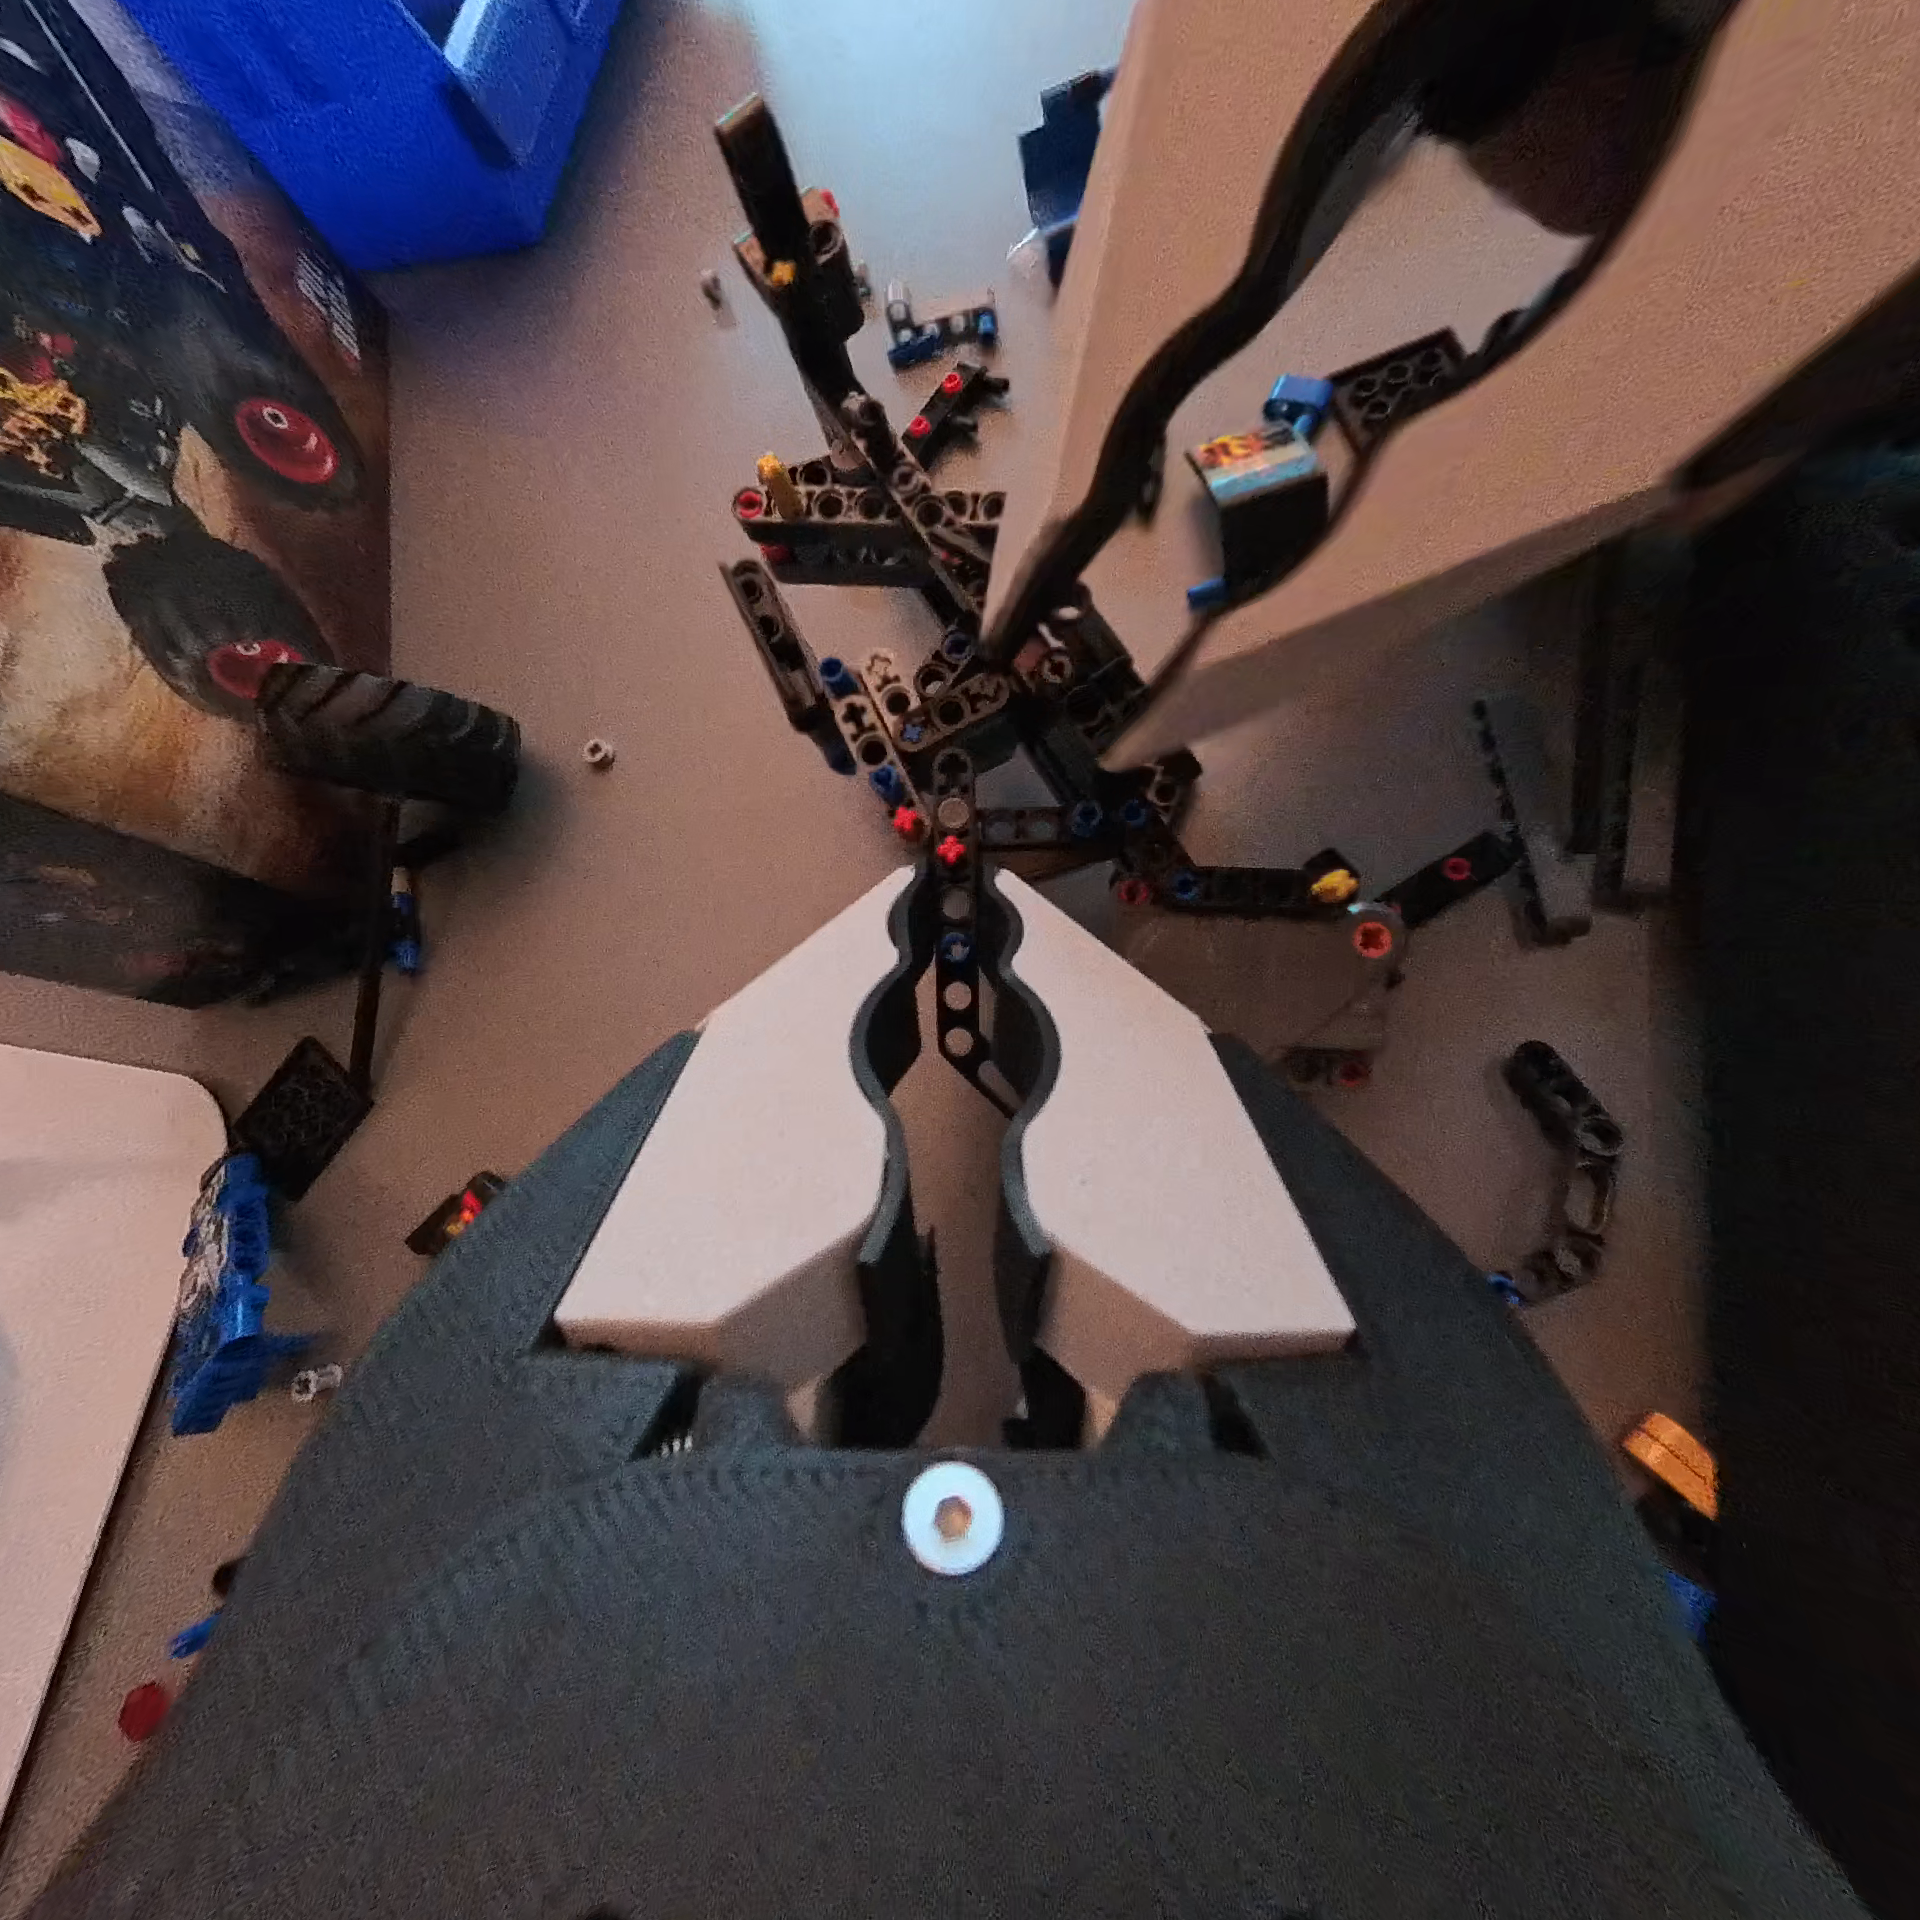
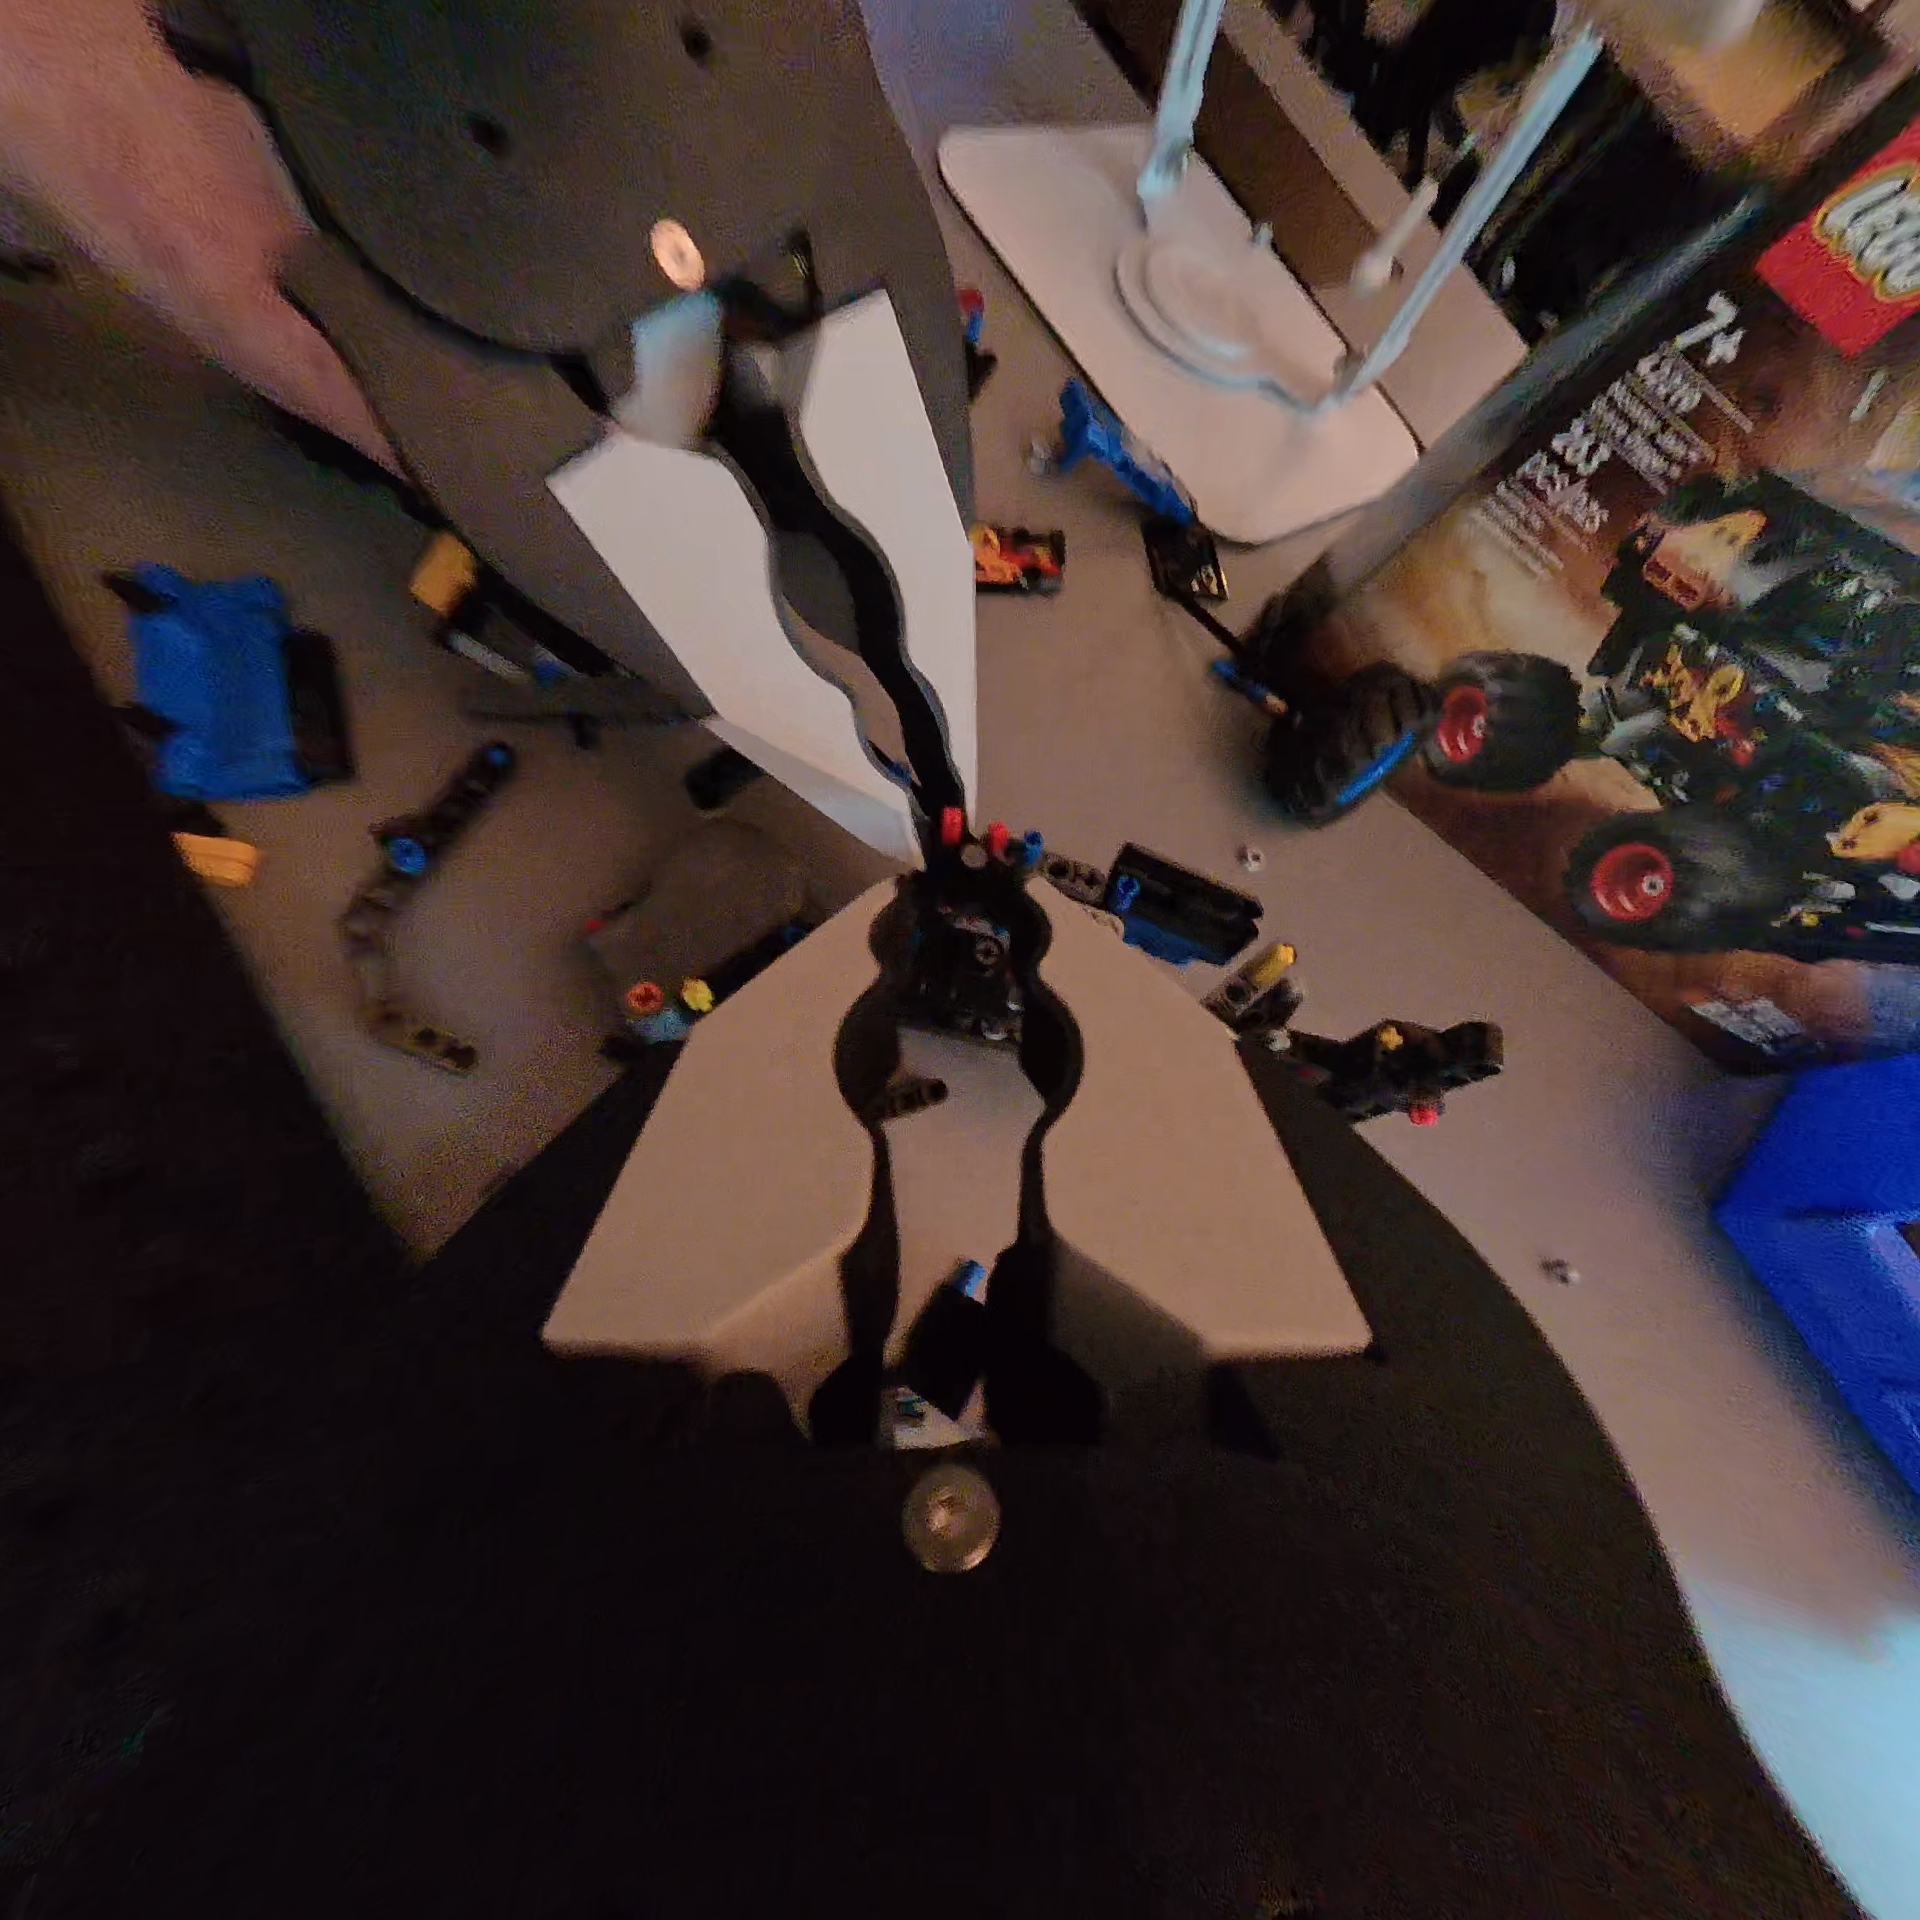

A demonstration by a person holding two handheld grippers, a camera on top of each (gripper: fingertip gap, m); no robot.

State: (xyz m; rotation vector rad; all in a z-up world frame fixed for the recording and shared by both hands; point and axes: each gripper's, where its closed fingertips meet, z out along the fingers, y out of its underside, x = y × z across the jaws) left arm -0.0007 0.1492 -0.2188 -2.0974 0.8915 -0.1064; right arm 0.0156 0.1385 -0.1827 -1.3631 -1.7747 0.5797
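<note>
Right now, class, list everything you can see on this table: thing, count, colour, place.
Black beam assembly: one, black with red, blue, yellow pins, table centre, held by both grippers.
Thin black beam: one, black, between left gripper's fingers.
Loose tyre: one, black, beside the box.
Toy box: one, dark, truck picture, table edge.
Blue bin: one, blue, behind the box.
Curved beam: one, black, alone.
White stand base: one, white.
Left gripper: shut on thin beam.
Right gripper: shut on assembly.
</note>
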